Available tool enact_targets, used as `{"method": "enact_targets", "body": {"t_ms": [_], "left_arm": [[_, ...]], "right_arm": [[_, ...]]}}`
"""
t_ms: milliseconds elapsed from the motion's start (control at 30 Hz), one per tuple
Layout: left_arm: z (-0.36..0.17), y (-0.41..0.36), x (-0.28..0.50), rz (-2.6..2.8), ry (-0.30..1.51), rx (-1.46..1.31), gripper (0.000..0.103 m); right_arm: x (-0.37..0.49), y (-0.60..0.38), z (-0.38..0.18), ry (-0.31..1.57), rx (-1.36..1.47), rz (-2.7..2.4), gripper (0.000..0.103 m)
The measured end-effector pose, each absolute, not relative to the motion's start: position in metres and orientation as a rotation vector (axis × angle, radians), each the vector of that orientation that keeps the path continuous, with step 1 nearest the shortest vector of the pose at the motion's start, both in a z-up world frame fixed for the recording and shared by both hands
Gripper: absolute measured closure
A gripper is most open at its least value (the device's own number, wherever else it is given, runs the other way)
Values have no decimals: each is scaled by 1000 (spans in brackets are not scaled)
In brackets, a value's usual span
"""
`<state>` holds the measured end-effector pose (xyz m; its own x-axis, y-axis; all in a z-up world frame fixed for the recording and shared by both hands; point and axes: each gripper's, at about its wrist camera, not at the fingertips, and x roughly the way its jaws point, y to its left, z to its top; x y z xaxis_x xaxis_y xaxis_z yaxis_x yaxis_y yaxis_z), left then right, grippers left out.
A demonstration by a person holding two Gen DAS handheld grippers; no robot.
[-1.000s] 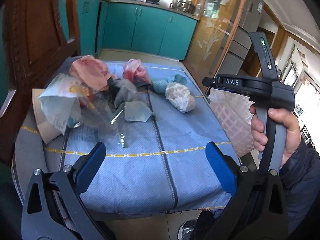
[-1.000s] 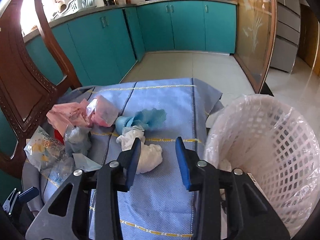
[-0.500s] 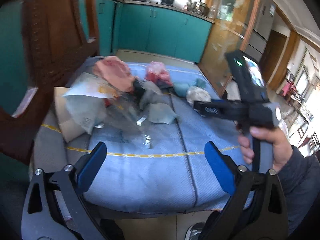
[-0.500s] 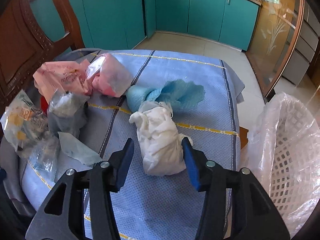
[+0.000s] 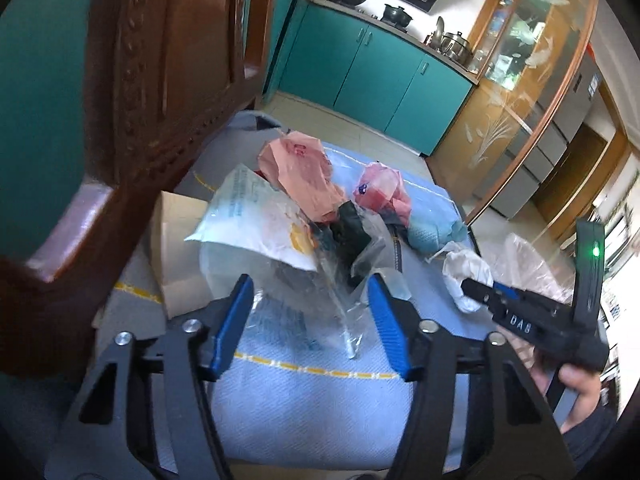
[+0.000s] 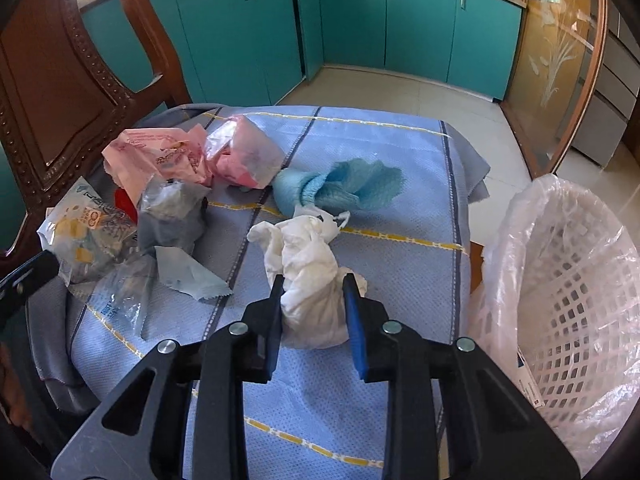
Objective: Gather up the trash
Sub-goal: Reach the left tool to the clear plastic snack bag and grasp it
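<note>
The right tongs (image 6: 311, 292) have dropped onto the crumpled white plastic bag (image 6: 310, 276) and now pinch it between their blue pads, so the first piece of trash is ready to lift. To their right stands the white lattice plastic basket lined with a thin clear bag (image 6: 560, 280).

The left tongs (image 5: 310, 300), fully spread a second ago, are closing around the crinkly clear plastic wrapper (image 5: 320, 300), its glossy film lying loose between the pads.
</note>
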<state>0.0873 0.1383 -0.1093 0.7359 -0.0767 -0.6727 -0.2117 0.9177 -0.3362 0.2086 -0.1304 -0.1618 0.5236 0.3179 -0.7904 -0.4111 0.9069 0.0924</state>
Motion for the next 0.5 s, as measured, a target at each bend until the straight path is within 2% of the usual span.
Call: {"method": "enact_targets", "body": {"t_ms": [133,200,233,267,300,333,400,433,467,500], "left_arm": [[-115,132,101,73,761,-409,46],[-119,133,110,65,757,-431,46],[-121,133,112,67,751,-434,46],[-123,135,114,73,747,-435,50],[-125,135,117,76,753,-438,53],[-127,136,119,68,760,-440,61],[-128,133,120,61,765,-431,72],[-128,131,119,56,765,-417,84],[-128,129,118,51,765,-407,92],[-127,126,117,45,761,-390,94]], "right_arm": [[209,-132,-161,920,-114,429,73],[210,-131,-161,913,-123,423,69],[210,-131,-162,910,-127,422,62],[211,-130,-163,908,-133,418,53],[212,-129,-164,907,-139,413,48],[213,-128,-167,908,-148,412,43],[215,-125,-171,915,-168,411,43],[215,-123,-172,918,-176,409,43],[215,-121,-175,923,-189,407,43],[215,-120,-177,926,-197,407,43]]}}
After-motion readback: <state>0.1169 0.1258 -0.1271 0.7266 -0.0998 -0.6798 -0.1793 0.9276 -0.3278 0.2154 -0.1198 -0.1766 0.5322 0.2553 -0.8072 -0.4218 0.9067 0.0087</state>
